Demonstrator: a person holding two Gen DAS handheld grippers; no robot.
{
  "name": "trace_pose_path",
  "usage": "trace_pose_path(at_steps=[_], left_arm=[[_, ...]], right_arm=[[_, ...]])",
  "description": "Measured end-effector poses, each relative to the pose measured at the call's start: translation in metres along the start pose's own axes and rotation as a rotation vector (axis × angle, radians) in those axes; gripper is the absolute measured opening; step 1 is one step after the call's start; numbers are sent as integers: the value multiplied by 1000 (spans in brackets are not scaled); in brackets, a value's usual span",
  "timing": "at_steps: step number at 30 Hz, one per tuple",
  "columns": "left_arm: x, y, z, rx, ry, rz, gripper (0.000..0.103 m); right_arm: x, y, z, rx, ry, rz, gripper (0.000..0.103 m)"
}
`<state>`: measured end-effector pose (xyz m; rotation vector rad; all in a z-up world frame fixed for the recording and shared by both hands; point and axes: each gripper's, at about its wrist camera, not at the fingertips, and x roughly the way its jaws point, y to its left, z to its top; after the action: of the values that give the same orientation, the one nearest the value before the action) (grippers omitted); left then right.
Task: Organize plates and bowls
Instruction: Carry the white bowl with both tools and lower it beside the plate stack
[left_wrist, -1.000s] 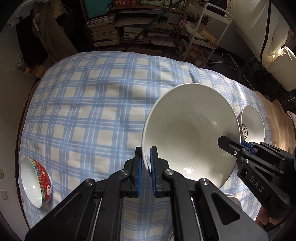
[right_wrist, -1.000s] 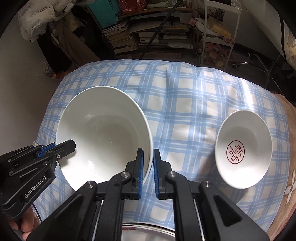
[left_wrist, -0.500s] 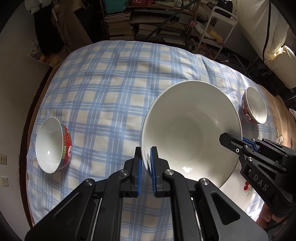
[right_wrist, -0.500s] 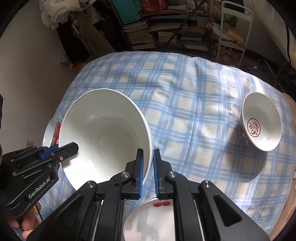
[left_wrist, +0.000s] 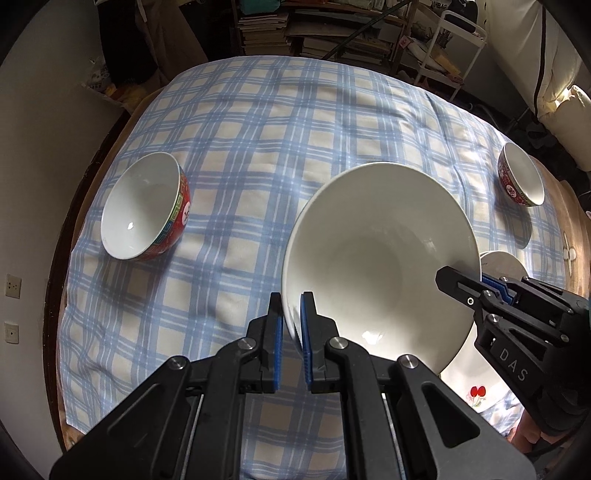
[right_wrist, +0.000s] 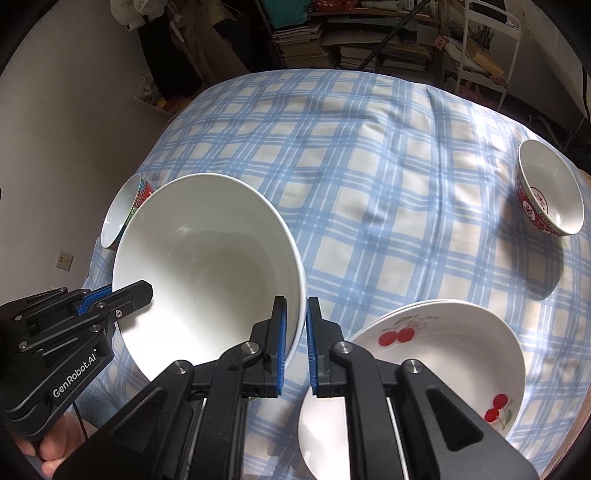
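Two grippers shared one large white bowl (left_wrist: 380, 258): the left gripper (left_wrist: 291, 332) pinched its near rim at lower centre of its view, while the right gripper (right_wrist: 295, 332) clamped the opposite rim. Glazed ceramic looked heavy, slick and breakable, so opposed rim holds suited it. Whether its base cleared the checked cloth (left_wrist: 277, 129) stayed hidden; the cherry plates (right_wrist: 443, 343) were partly cut off.
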<state>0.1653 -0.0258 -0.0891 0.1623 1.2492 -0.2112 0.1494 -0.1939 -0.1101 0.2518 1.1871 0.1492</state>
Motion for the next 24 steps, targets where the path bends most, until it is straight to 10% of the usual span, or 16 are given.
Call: trace_pose_path(at_steps=[24], left_arm=[[28,18,-42,-72,-13,-34,9]], right_arm=[[24,5,-31,-7,32,30,11]])
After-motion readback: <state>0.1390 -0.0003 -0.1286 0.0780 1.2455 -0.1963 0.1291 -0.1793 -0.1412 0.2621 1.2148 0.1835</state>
